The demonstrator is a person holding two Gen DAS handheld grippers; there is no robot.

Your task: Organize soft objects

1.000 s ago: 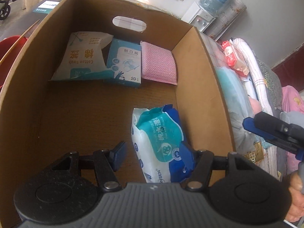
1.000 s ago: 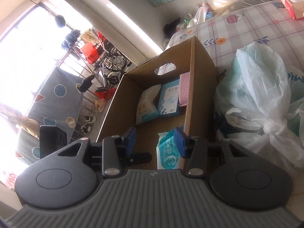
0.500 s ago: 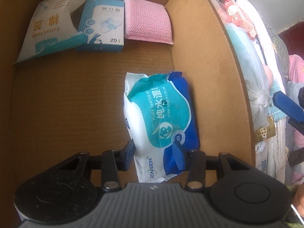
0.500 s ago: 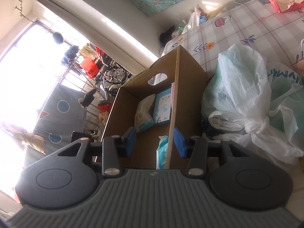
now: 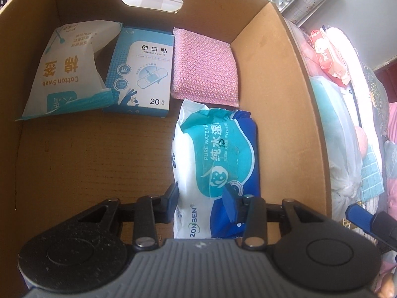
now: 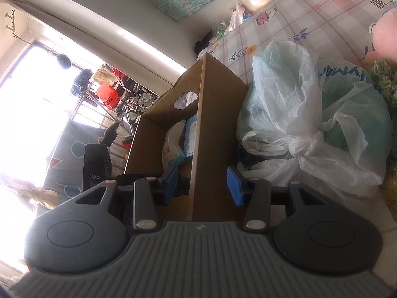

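1. Cardboard forms the open box (image 5: 278, 79), which is seen from above in the left wrist view; an oval hand-hole is cut in its far wall.
2. Along that far wall three things are laid side by side: a cotton swab bag (image 5: 67, 74) on the left, a blue plaster box (image 5: 140, 74) in the middle and a folded pink cloth (image 5: 204, 67) on the right, in the corner.
3. A pack of wet wipes (image 5: 218, 159), blue, teal and white, is lying on the box floor close to the right wall, its far end just touching the near edge of the pink cloth.
4. The near end of the pack is gripped by the left tongs (image 5: 202, 200): the jaws have just been closing, and the blue pads are now pressed into its wrapper from both sides.
5. The right tongs (image 6: 203, 186) are held outside and beside the box, with the jaws standing apart astride the edge of its side wall; neither pad is seen touching the cardboard and nothing is held.
6. In the right wrist view, knotted white plastic bags (image 6: 310, 134) are piled against the outer side of the box.
7. Behind the bags a checked, flower-printed cover (image 6: 292, 22) is spread.
8. One blue pad of the right tongs is also visible at the lower right edge of the left wrist view.
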